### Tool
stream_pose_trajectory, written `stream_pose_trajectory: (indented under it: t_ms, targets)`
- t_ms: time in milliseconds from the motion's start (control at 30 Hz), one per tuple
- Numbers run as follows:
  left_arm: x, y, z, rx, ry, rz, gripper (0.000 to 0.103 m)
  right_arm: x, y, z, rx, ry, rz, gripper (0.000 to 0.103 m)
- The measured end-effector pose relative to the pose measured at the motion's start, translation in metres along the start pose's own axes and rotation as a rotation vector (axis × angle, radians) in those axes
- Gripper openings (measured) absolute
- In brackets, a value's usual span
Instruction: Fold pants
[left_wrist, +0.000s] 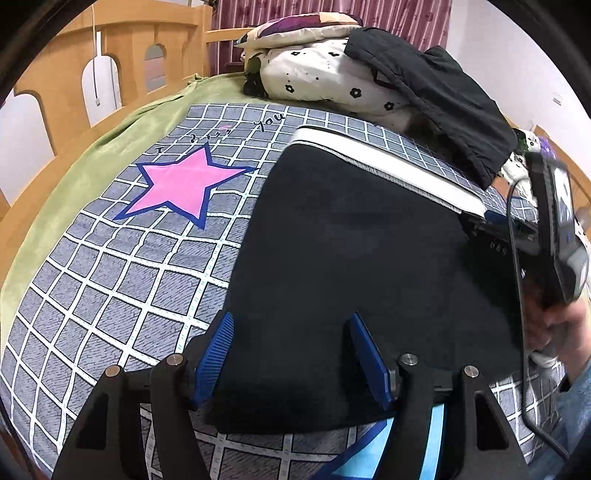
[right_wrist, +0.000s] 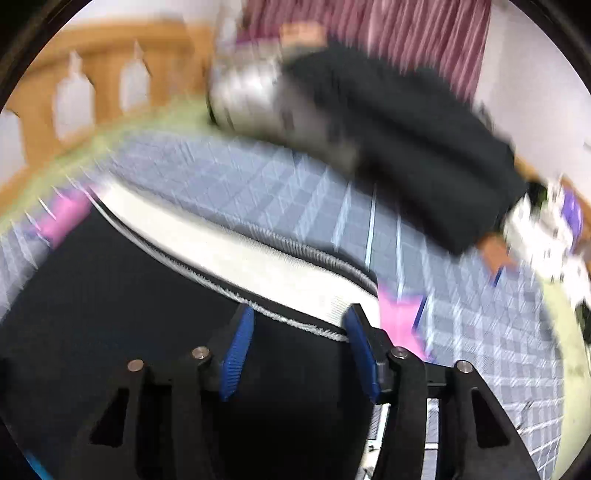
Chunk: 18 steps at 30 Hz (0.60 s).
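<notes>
- The black pants (left_wrist: 354, 266) lie flat on the grey grid-patterned bedsheet (left_wrist: 110, 288), folded into a broad dark panel; their white waistband (left_wrist: 388, 166) runs along the far edge toward 1 o'clock in the left wrist view.
- The left gripper (left_wrist: 291, 328) hovers over the near part of the pants at 6 o'clock; its 2 blue pads (left_wrist: 218, 354) stand apart with only flat cloth seen between them, so the claw is open and grips nothing.
- The right gripper (right_wrist: 297, 325) is over the pants at the waistband (right_wrist: 258, 266); this view is smeared by motion; its blue pads (right_wrist: 238, 354) stand apart, the band's edge passes between the tips, and no pad presses on it, so it reads as open.
- In the left wrist view the right gripper's body (left_wrist: 554, 229) shows at 3 o'clock, held by a hand (left_wrist: 565, 328); a black cable (left_wrist: 517, 295) hangs beside it.
- A pink star (left_wrist: 181, 184) with a dark blue outline is printed on the sheet at 10 o'clock, just beside the pants' left edge.
- At 12 o'clock a heap of bedding (left_wrist: 325, 70), white with black flowers, carries another dark garment (left_wrist: 436, 96) draped over it.
- A green blanket (left_wrist: 110, 125) edges the sheet at 10 o'clock; behind it stands a wooden bed rail (left_wrist: 122, 37); a dusky pink curtain (left_wrist: 406, 18) hangs at 12 o'clock.
</notes>
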<state>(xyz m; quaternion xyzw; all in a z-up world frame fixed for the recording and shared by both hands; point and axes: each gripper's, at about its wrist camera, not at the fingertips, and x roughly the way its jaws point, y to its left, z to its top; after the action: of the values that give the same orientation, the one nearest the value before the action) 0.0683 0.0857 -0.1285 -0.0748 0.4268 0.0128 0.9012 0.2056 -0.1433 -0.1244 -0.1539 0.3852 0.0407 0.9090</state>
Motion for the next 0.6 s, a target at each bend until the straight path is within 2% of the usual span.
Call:
stream_pose_trajectory:
  t_ms: [67,133,167,233,300,433,533,600]
  targets:
    - [0.001,-0.001,0.0,-0.007,0.004,0.018,0.064,-0.005,-0.009,-0.003,0.007,-0.038,0.045,0.05]
    - [0.0,0.0,-0.001,-0.035,-0.001,0.035,0.064,-0.013,-0.018,-0.003,0.016,-0.022,0.083,0.05]
    - [-0.003,0.002,-0.002,-0.056,-0.01,0.035,0.064,-0.023,-0.027,-0.009,0.044,-0.049,0.092,0.05]
    - [-0.011,0.004,-0.004,-0.081,-0.027,0.0,0.064,-0.033,-0.033,-0.022,0.037,-0.085,0.067,0.049]
    - [-0.011,0.004,-0.007,-0.085,-0.005,-0.023,0.064,-0.039,-0.032,-0.034,0.013,-0.092,0.065,0.049]
    - [-0.008,-0.011,-0.016,0.022,0.017,0.06,0.065,-0.039,-0.019,-0.029,-0.016,-0.052,0.02,0.049]
    - [-0.018,-0.012,-0.022,0.037,0.014,0.043,0.065,-0.052,-0.029,-0.029,0.078,-0.013,0.032,0.047]
    - [-0.024,-0.009,-0.024,0.039,0.017,0.029,0.065,-0.07,-0.034,-0.036,0.127,-0.031,0.051,0.048]
